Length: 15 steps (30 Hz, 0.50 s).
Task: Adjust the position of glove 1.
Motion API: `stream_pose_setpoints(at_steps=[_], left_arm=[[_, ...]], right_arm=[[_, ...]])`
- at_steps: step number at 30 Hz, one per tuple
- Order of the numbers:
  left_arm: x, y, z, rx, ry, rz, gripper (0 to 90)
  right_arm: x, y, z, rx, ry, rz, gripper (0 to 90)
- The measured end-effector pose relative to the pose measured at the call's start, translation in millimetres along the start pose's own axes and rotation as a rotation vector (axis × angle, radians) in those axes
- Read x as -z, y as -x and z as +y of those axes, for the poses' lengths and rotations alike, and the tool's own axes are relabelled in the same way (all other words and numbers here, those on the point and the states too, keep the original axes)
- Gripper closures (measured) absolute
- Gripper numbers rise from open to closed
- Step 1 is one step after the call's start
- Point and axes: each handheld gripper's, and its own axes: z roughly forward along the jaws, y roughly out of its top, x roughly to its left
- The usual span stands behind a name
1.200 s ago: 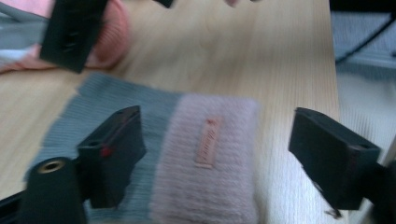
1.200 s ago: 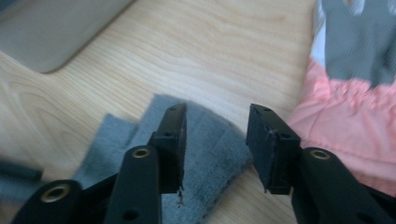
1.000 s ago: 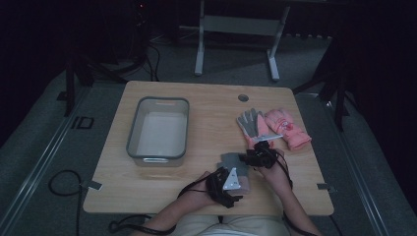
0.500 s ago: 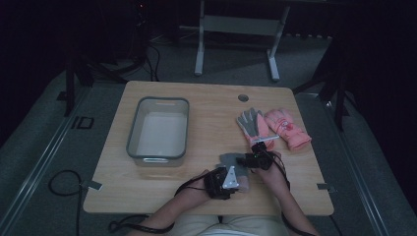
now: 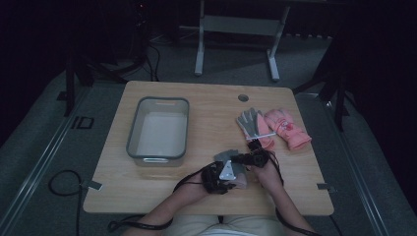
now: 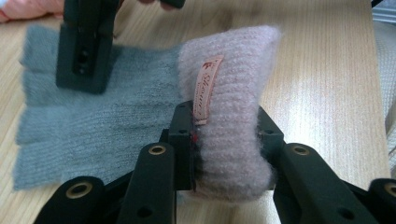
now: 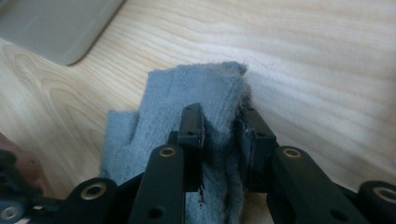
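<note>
A grey knit glove (image 6: 93, 126) with a pink ribbed cuff (image 6: 233, 93) lies flat near the table's front edge, between my two grippers (image 5: 231, 158). My left gripper (image 6: 226, 135) is shut on the pink cuff, which bulges up between its jaws; it is also in the high view (image 5: 221, 174). My right gripper (image 7: 222, 140) is shut on a fold of the glove's grey fabric (image 7: 205, 88) at the finger end. It is in the high view too (image 5: 253, 158) and at the upper left of the left gripper view (image 6: 86, 46).
A grey plastic bin (image 5: 158, 129) stands on the left half of the wooden table (image 5: 206, 108), its corner in the right gripper view (image 7: 56, 28). Two more gloves lie at the right: a grey-palmed one (image 5: 251, 123) and a pink one (image 5: 287, 129). A cable hole (image 5: 243, 97) sits further back.
Both hands have shifted slightly left and toward the front edge, with the glove still held between the two grippers. The other gloves and the bin have not moved.
</note>
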Motion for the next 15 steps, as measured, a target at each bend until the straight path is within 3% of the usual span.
stream_pose_setpoints(at_steps=[5, 10, 15], left_arm=[[6.5, -3.8, 2.9, -0.001, -0.012, -0.001, 69.2], [21.9, -11.0, 12.4, -0.039, -0.011, 0.008, 69.3], [39.2, -20.7, 23.6, -0.076, -0.014, 0.003, 69.2]], right_arm=[[9.0, -8.4, 7.0, 0.029, 0.028, 0.004, 74.3], [19.9, -13.5, 16.1, 0.059, 0.063, 0.005, 74.3], [30.4, -15.7, 26.4, 0.058, 0.101, 0.022, 74.4]])
